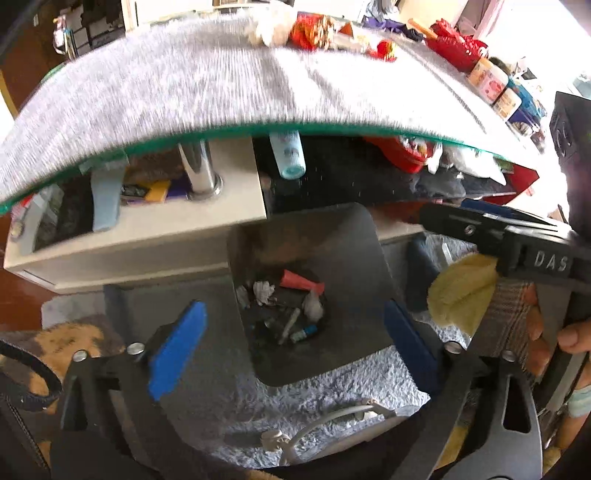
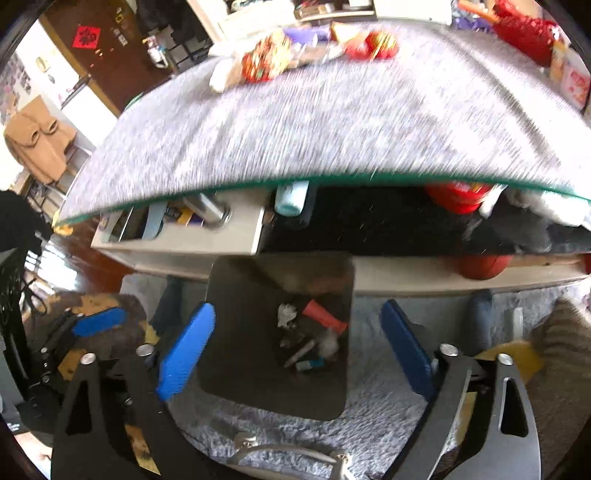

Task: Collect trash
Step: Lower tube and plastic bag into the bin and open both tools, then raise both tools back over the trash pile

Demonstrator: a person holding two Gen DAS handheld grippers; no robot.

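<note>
Blue pads of the left tool (image 1: 291, 347) stand spread wide with nothing between them, straight above a dark square bin (image 1: 354, 236) on the pale shaggy rug (image 1: 332, 391). Seen from the right wrist, the right tool (image 2: 295, 354) is spread just as wide and empty over the same bin (image 2: 240, 295).

Down in the bin lie pieces already collected: a red tube-shaped wrapper (image 1: 301, 280), crumpled white paper (image 1: 263, 291), a pale wad (image 1: 314, 306), a thin stick and a small blue-and-white scrap. Judging by the empty tools over it, this round of dropping looks finished.

More remains. At the far edge of the grey-covered table (image 1: 184, 85) sits a cluster of litter: a white crumpled tissue (image 1: 271, 27), a red and gold wrapper (image 1: 314, 31) and a smaller red piece (image 1: 384, 50) to its right. Whether the jars and red bag at the far right count as trash I cannot tell. The likely next step is to reach back to that far cluster.
</note>
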